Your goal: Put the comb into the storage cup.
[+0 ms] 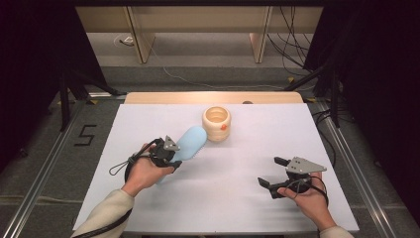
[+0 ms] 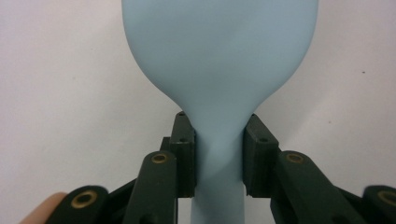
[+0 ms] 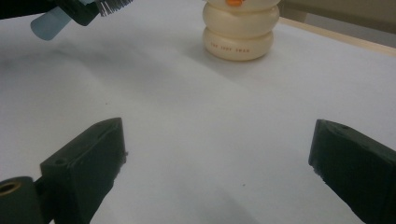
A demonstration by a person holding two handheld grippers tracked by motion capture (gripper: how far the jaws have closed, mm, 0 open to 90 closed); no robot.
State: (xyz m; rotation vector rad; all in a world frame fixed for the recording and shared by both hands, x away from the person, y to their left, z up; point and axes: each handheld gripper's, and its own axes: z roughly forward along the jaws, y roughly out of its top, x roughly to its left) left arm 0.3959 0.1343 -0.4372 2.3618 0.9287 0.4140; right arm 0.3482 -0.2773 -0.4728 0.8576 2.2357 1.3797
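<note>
My left gripper (image 1: pixel 168 157) is shut on the narrow neck of a pale blue brush (image 1: pixel 189 142), whose broad head points toward the cream holder. In the left gripper view the brush (image 2: pixel 219 60) widens above the black pads (image 2: pixel 184 158) that clamp its handle. Its bristles (image 3: pixel 114 5) and handle end show at the top left of the right gripper view. A cream ribbed cup-shaped holder (image 1: pixel 216 123) with an orange mark stands upright just beyond the brush head; the holder (image 3: pixel 239 35) also shows in the right gripper view. My right gripper (image 1: pixel 271 173) hovers open over the table at the right, jaws wide apart, nothing between them.
The white table top (image 1: pixel 247 148) has a wooden strip (image 1: pixel 213 97) along its far edge. Dark stands and cables (image 1: pixel 292 49) sit on the floor beyond. A metal rail (image 1: pixel 341 148) runs along the table's right side.
</note>
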